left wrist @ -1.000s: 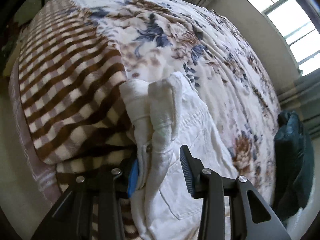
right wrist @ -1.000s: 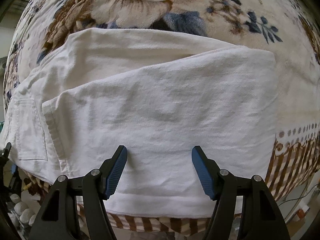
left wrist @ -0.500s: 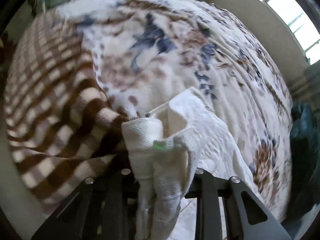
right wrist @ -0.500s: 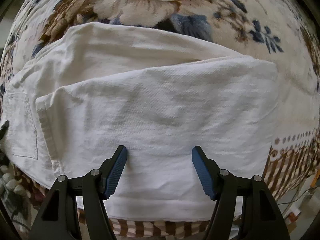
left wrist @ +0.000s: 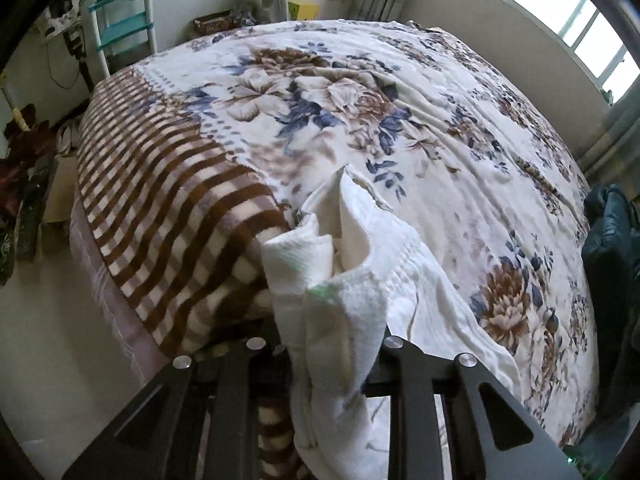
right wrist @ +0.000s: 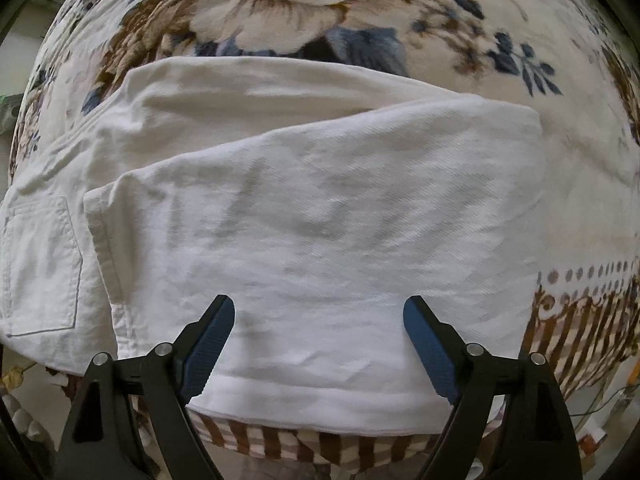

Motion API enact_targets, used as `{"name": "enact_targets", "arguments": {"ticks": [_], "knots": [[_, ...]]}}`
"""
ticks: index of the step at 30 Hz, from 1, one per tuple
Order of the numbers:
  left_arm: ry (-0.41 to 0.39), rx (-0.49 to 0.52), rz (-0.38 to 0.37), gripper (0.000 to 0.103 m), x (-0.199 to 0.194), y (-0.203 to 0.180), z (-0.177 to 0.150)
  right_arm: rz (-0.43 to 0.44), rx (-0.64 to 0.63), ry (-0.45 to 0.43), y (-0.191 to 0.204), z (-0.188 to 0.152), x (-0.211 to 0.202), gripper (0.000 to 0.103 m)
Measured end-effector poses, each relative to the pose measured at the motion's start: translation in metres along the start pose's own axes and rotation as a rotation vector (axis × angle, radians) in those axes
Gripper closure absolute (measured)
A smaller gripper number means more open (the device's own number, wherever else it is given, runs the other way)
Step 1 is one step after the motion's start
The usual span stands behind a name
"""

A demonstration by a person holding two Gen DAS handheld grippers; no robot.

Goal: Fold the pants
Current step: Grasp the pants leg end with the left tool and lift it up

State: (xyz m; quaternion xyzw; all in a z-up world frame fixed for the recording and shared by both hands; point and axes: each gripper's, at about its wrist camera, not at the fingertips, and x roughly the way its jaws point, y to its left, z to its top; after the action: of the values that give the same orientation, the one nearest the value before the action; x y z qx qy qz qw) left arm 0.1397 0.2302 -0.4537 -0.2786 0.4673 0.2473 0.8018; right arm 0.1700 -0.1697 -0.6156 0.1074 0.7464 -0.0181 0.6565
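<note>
Pants [left wrist: 352, 280], white, lie on the floral blanket [left wrist: 400, 100] near the bed's striped edge. The left gripper [left wrist: 332, 352] has its jaws clamped on a bunched end of them, lifted. The right gripper [right wrist: 318, 332] hangs over the folded leg [right wrist: 320, 220], jaws wide apart, gripping nothing.

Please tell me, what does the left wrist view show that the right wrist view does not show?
Only the left wrist view shows the left hand-held gripper shut on a bunched part of the white pants, plus the window, teal shelf and dark chair. Only the right wrist view shows the right hand-held gripper, open over the folded pant leg, and the back pocket. Both show the pants on the floral blanket.
</note>
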Motion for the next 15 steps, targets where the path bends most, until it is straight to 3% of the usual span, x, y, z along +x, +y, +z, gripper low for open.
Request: {"name": "enact_targets", "arguments": {"ticks": [12,15], "knots": [[-0.071,0.272,-0.071,0.088,-0.034,-0.085,-0.012,-0.009,0.029,-0.038,-0.023,0.009,-0.018,0.014],[-0.092,0.372,-0.081,0.088,-0.048,-0.108,-0.025,-0.031,0.039,-0.049,-0.033,0.010,-0.026,0.007]]}}
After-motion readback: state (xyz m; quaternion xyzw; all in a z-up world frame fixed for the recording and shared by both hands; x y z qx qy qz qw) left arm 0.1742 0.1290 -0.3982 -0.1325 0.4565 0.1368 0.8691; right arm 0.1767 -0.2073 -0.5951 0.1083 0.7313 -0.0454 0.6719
